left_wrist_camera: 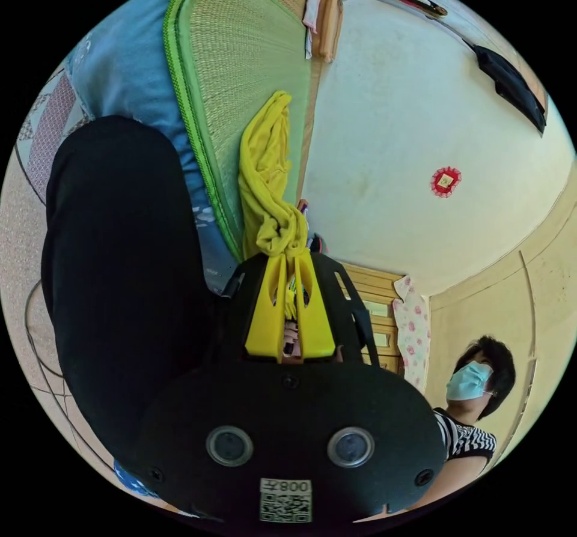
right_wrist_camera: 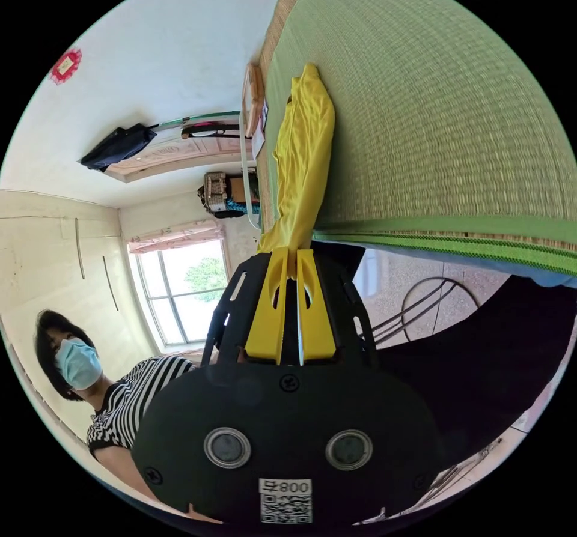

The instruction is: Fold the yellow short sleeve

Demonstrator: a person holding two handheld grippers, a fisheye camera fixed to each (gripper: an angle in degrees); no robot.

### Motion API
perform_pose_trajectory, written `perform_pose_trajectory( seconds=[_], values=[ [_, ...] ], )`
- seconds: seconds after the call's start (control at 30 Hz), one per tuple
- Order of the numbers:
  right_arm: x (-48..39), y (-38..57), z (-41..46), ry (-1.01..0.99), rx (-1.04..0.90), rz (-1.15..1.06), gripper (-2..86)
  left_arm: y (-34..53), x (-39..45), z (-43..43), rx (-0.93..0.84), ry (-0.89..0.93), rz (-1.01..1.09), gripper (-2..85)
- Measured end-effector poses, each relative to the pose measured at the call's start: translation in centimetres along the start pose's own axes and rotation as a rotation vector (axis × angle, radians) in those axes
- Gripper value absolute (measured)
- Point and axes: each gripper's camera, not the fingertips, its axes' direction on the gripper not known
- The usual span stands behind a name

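Note:
The yellow short sleeve (left_wrist_camera: 267, 170) hangs bunched in a long strip from my left gripper (left_wrist_camera: 291, 256), whose yellow jaws are shut on a knot of its cloth. In the right gripper view the same yellow short sleeve (right_wrist_camera: 303, 152) stretches away as a narrow band over the green woven mat (right_wrist_camera: 433, 116). My right gripper (right_wrist_camera: 291, 253) is shut on its near end. The far end of the garment rests on the mat (left_wrist_camera: 246, 62) in both views.
The mat lies on a bed with a blue sheet (left_wrist_camera: 123, 65). A dark trouser leg (left_wrist_camera: 120, 248) of the person stands beside the bed edge. A person in a striped top (right_wrist_camera: 129, 402) is close behind the grippers. A window (right_wrist_camera: 180, 297) and wooden drawers (left_wrist_camera: 372, 309) are further off.

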Motion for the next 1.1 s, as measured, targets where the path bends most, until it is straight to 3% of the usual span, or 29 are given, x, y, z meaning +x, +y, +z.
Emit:
perform_pose_trajectory(
  seconds=[0.3, 0.7, 1.1],
  values=[
    [2.5, 4.6, -8.1, -0.104, 0.097, -0.120, 2.1, -3.4, 16.0, 0.0, -0.102, 0.043, 0.163, 2.6],
    [6.3, 10.5, -24.2, -0.197, 0.328, -0.261, 1.9, -9.6, 40.1, 8.1, -0.334, 0.065, 0.323, 2.6],
    [7.2, -1.0, -45.9, -0.138, 0.474, -0.322, 1.9, -21.0, 67.8, 26.2, -0.385, -0.006, 0.478, 2.5]
  ],
)
